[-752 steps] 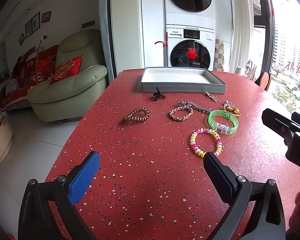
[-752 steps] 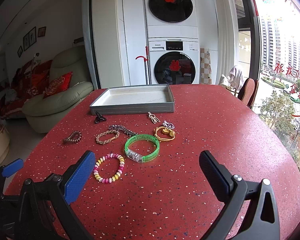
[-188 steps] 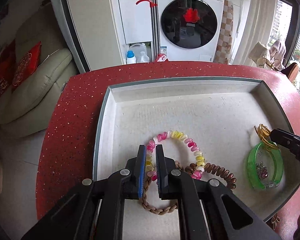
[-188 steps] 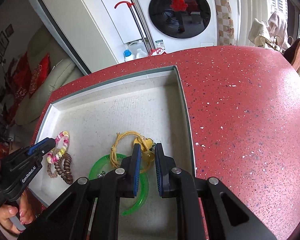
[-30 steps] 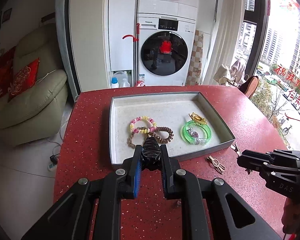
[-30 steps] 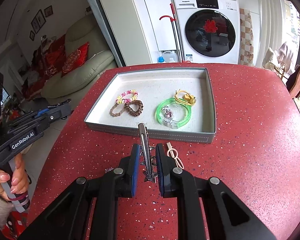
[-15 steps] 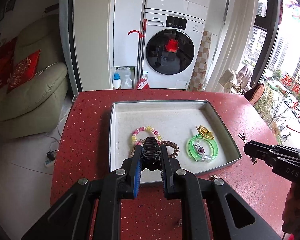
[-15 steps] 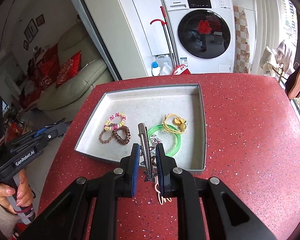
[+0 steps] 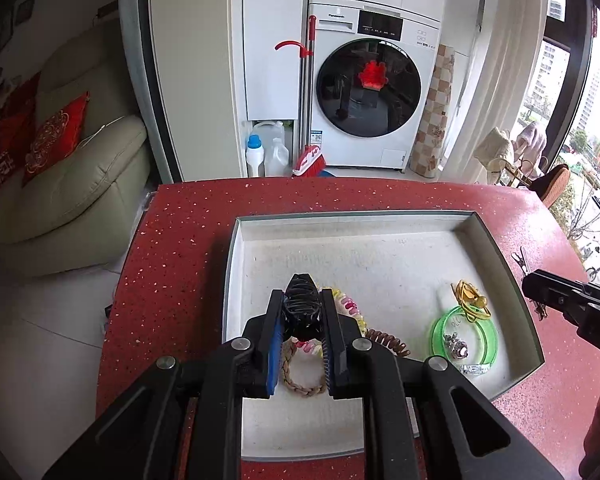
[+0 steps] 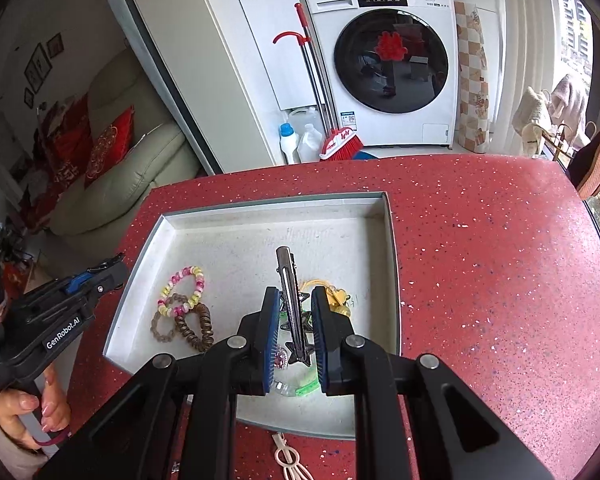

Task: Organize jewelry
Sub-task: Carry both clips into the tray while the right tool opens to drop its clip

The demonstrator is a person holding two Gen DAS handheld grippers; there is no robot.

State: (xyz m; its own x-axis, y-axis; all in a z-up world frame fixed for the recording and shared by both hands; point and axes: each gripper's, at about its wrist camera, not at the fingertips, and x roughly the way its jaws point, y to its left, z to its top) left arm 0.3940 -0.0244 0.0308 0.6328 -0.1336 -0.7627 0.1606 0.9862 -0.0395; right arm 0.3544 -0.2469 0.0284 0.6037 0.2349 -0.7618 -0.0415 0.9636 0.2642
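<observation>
My left gripper point(image 9: 300, 300) is shut on a black claw hair clip point(image 9: 301, 302) and holds it above the left part of the grey tray point(image 9: 496, 248). My right gripper point(image 10: 294, 298) is shut on a metal star hair clip point(image 10: 290, 292) above the tray's right part point(image 10: 394, 264). In the tray lie a pink-yellow bead bracelet point(image 10: 184, 284), a brown spiral tie point(image 10: 198, 330), a braided bracelet point(image 9: 302, 384), a green bangle point(image 9: 464, 338) and a gold ornament point(image 9: 470, 298).
A cream hair clip point(image 10: 288, 458) lies on the red table point(image 10: 500, 280) in front of the tray. A chair point(image 10: 594, 164) stands at the table's far right. A washer point(image 9: 368, 84) and a sofa point(image 9: 68, 184) are beyond the table.
Both grippers have moved forward over the tray, each still holding its clip. The tray now fills more of both views.
</observation>
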